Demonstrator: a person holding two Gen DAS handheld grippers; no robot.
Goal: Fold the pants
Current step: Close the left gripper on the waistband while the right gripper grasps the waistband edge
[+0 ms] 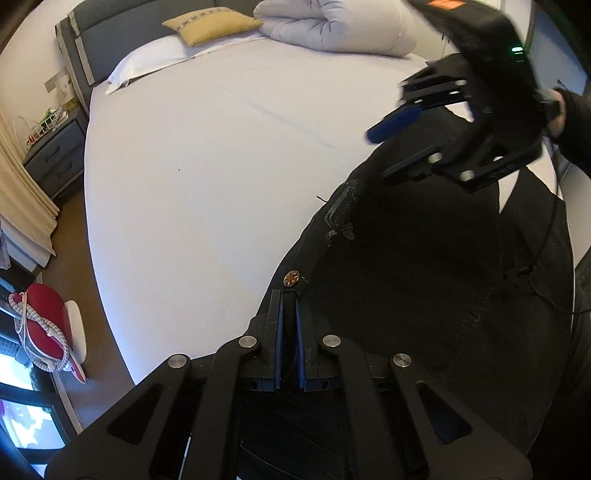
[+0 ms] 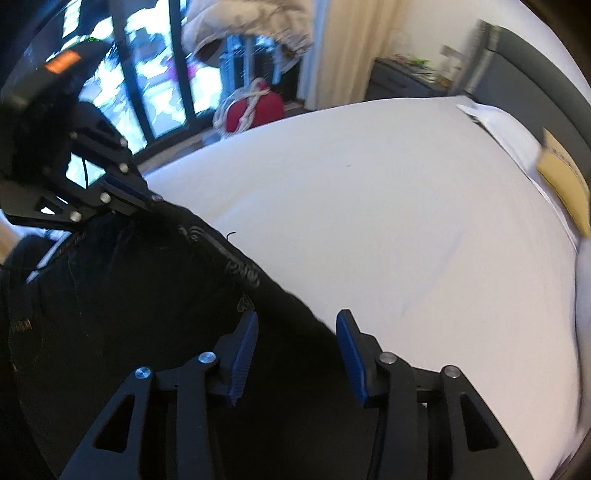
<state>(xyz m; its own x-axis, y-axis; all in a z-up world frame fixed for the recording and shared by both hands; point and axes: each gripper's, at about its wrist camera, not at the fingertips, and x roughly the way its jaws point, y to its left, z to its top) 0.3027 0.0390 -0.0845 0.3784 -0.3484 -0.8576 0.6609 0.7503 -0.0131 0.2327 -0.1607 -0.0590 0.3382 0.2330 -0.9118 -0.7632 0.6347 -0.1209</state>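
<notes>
While left tool (image 1: 290, 325) pinches their waistband, black pants (image 1: 424, 280) drape bed (image 1: 221, 155), right tool (image 2: 295, 354) agape, empty

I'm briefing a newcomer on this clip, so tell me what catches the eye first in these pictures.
First, the black denim pants spread dark over the near corner of the pale white bed sheet, their waistband by the copper button pinched in the shut left gripper. Next, the right gripper, blue-padded fingers apart, straddles the pants' edge. Farther off, a mustard-yellow pillow lies by the grey headboard.
</notes>
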